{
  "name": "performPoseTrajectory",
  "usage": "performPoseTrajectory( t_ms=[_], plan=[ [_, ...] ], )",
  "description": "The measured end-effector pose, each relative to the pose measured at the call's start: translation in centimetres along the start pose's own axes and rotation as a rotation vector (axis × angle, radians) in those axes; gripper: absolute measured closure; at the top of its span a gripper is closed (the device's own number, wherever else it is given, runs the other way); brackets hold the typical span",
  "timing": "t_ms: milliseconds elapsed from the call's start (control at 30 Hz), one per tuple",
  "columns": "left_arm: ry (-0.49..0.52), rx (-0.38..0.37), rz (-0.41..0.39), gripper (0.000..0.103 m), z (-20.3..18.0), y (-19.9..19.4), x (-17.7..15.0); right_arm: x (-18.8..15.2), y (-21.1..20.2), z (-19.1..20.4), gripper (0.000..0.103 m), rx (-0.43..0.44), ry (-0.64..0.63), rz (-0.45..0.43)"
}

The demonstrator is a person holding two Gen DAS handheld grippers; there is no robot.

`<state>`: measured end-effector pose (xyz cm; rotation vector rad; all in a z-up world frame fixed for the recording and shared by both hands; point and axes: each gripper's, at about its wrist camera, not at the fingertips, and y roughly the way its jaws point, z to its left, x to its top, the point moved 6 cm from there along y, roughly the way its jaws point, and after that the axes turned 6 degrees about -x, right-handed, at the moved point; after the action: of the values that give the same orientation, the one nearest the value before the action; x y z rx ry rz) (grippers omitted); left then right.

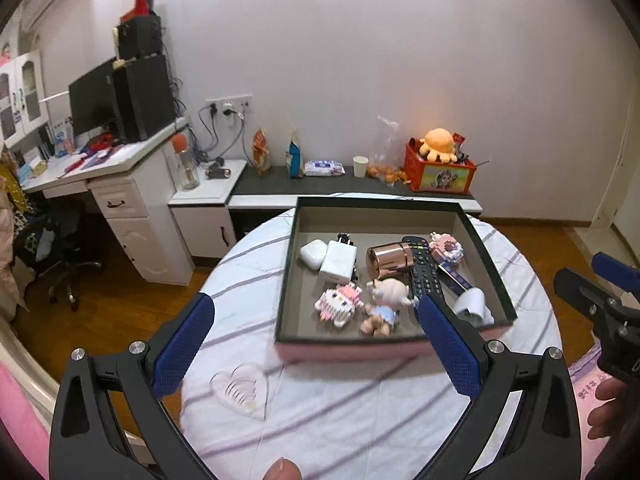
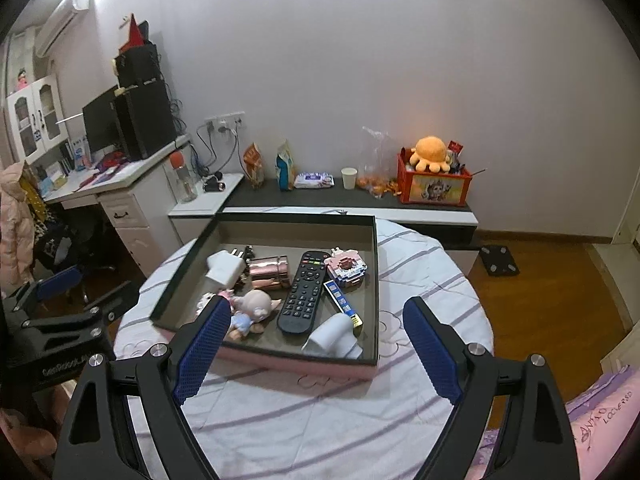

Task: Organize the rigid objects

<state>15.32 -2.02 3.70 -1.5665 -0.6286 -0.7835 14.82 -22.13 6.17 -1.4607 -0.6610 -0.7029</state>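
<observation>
A shallow dark-rimmed box (image 1: 492, 256) (image 2: 376, 280) sits on a round table with a white striped cloth (image 1: 320, 412) (image 2: 320, 412). Inside lie a black remote (image 1: 424, 272) (image 2: 304, 292), a rose-gold cylinder (image 1: 390, 260) (image 2: 270, 270), a white charger (image 1: 339, 261) (image 2: 226, 267), a white earbud case (image 1: 313, 253), a pig doll (image 1: 386, 300) (image 2: 252, 310), a pink block cat (image 1: 338, 304), a pink block figure (image 1: 448, 250) (image 2: 346, 268) and a white curved piece (image 1: 474, 306) (image 2: 334, 338). My left gripper (image 1: 316, 320) and right gripper (image 2: 316, 320) are open and empty, in front of the box.
A low black-topped cabinet (image 1: 340, 184) behind the table holds snack bags, a paper cup (image 1: 360, 166) and a red box with an orange plush (image 1: 438, 168). A white desk with a monitor (image 1: 96, 104) stands at the left. Wooden floor surrounds the table.
</observation>
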Motion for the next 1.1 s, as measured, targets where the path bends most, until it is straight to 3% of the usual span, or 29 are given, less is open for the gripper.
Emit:
performPoseTrajectory(
  t_ms=[300, 733, 1100],
  plan=[
    [-0.012, 0.014, -0.052, 0.0, -0.1, -5.9, -2.7, -2.9, -4.8, 0.3, 0.014, 0.008, 0.004, -0.027],
    [-0.014, 0.011, -0.072, 0.0, -2.6, -10.2, -7.1, -8.2, -10.5, -0.6, 0.014, -0.014, 0.036, -0.083],
    [0.036, 0.056, -0.105, 0.0, -3.6, -11.5, -8.1, -9.4, -11.0, 0.0, 0.014, -0.009, 0.039, -0.099]
  ],
)
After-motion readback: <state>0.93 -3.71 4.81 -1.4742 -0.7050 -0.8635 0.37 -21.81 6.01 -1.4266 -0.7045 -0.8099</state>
